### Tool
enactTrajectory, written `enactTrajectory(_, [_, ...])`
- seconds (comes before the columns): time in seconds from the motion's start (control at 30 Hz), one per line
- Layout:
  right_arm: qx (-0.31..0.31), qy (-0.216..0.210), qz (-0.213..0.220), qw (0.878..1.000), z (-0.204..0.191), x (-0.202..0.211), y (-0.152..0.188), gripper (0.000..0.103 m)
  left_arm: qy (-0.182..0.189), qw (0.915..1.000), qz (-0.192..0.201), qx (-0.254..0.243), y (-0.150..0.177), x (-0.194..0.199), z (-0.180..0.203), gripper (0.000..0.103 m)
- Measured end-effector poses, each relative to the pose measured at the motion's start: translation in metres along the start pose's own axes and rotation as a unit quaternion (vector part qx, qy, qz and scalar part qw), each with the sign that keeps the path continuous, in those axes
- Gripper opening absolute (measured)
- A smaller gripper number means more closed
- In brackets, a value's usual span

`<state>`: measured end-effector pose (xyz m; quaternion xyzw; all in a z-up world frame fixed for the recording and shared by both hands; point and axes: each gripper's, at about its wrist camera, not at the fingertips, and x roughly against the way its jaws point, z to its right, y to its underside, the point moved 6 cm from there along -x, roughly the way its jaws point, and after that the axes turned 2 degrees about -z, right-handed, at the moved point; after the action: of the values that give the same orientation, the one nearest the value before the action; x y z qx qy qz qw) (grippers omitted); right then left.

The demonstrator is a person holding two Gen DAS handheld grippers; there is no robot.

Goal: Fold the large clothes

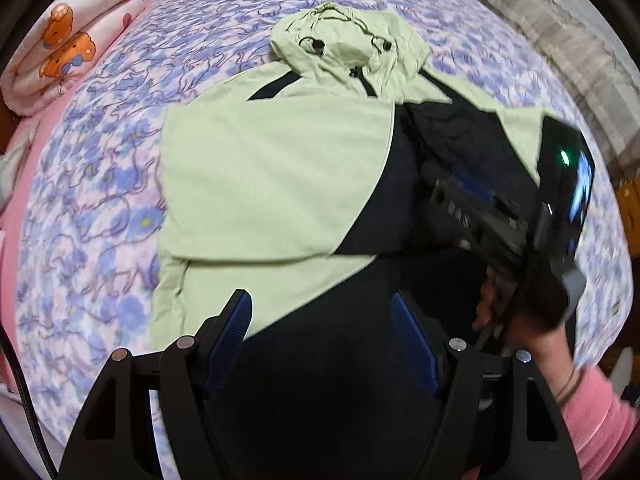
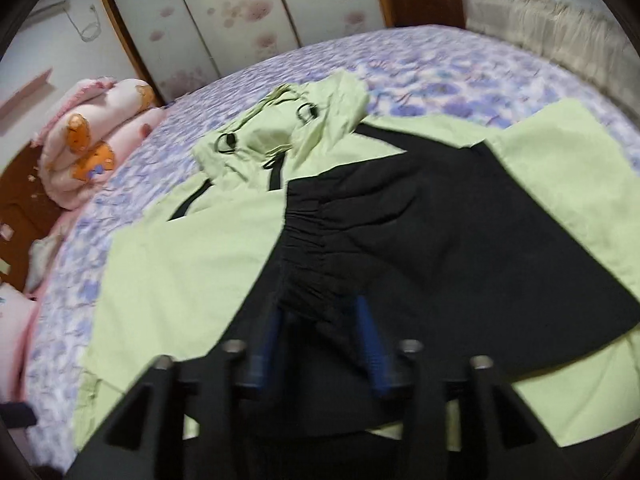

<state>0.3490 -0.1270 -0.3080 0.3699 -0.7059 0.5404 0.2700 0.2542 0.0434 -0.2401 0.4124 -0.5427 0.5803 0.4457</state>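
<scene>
Both grippers gape over the jacket (image 1: 260, 168): left gripper (image 1: 322, 332) empty; only the right gripper (image 2: 320, 320) view shows a black cuff (image 2: 308, 264) loose between its fingers.

You worked over a bed (image 2: 460, 80) with a purple floral sheet; a pink bear-print quilt (image 2: 96, 152) lay folded beside wooden-framed wardrobe doors (image 2: 224, 28) with pink blossoms.

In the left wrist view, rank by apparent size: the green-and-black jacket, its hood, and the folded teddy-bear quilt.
1. jacket, by far the largest, spread over the floral bedspread.
2 and 3. hood and teddy-bear quilt: they look alike in size; the quilt sits at the distorted edge, so no ranking.
</scene>
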Motion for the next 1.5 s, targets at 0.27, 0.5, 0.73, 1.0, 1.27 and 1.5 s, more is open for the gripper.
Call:
enactTrajectory(0.27, [0.004,-0.048,-0.01,0.999,0.016,0.028,-0.024,0.047,0.103,0.9882,0.0,0.113,-0.041,-0.035,0.033,0.071])
enactTrajectory(0.5, [0.047,-0.032,-0.015,0.998,0.069,0.062,-0.027,0.047,0.136,0.9646,-0.025,0.225,-0.05,-0.102,0.06,0.071])
enactTrajectory(0.73, [0.083,-0.019,-0.041,0.996,0.14,0.083,-0.013,0.047,0.111,0.9603,0.005,0.256,-0.062,-0.13,0.083,0.07])
enactTrajectory(1.0, [0.059,-0.005,-0.047,0.997,0.201,0.098,-0.002,0.047,0.108,0.9567,0.037,0.268,-0.089,-0.136,0.105,0.038])
enactTrajectory(1.27, [0.038,0.0,-0.031,0.999,0.223,0.098,-0.006,0.047,0.04,0.9664,0.066,0.245,-0.119,-0.118,0.125,0.01])
enactTrajectory(1.5, [0.034,0.015,-0.043,0.998,0.236,0.096,-0.002,0.058,0.0,0.9668,0.155,0.203,-0.18,-0.059,0.131,0.009])
